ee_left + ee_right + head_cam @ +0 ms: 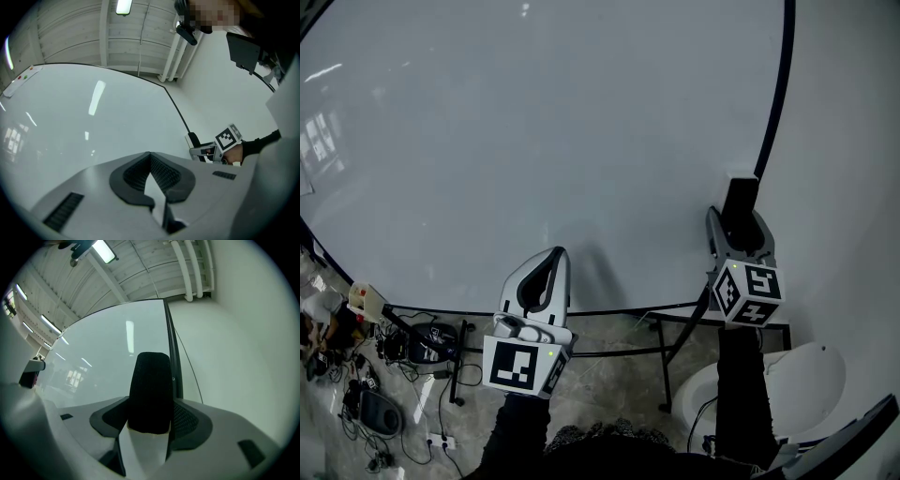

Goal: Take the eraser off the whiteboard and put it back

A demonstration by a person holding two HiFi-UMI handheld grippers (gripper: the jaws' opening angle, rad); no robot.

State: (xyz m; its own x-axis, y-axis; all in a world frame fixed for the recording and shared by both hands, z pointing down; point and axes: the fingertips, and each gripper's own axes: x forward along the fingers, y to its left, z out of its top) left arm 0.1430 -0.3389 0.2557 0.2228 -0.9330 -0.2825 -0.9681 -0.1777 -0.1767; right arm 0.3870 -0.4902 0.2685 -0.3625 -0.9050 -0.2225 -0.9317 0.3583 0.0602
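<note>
Eraser: the black eraser point(150, 390) sits between the jaws of the right gripper point(739, 234), at the far right of the whiteboard point(534, 141), just beside its dark frame point(775, 117).
Right gripper: clamped on the eraser's sides.
Left gripper point(150, 157): jaws together, empty, near the board's lower edge.
Contact: whether the eraser touches the board cannot be told.
Doing it well: likely keep the eraser's flat face square to the board, press it home on the surface left of the frame, and only then release.

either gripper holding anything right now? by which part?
Right gripper clamps the eraser by its near end, jaws on its two sides; the rest sticks out ahead. Left gripper: shut, empty.
</note>
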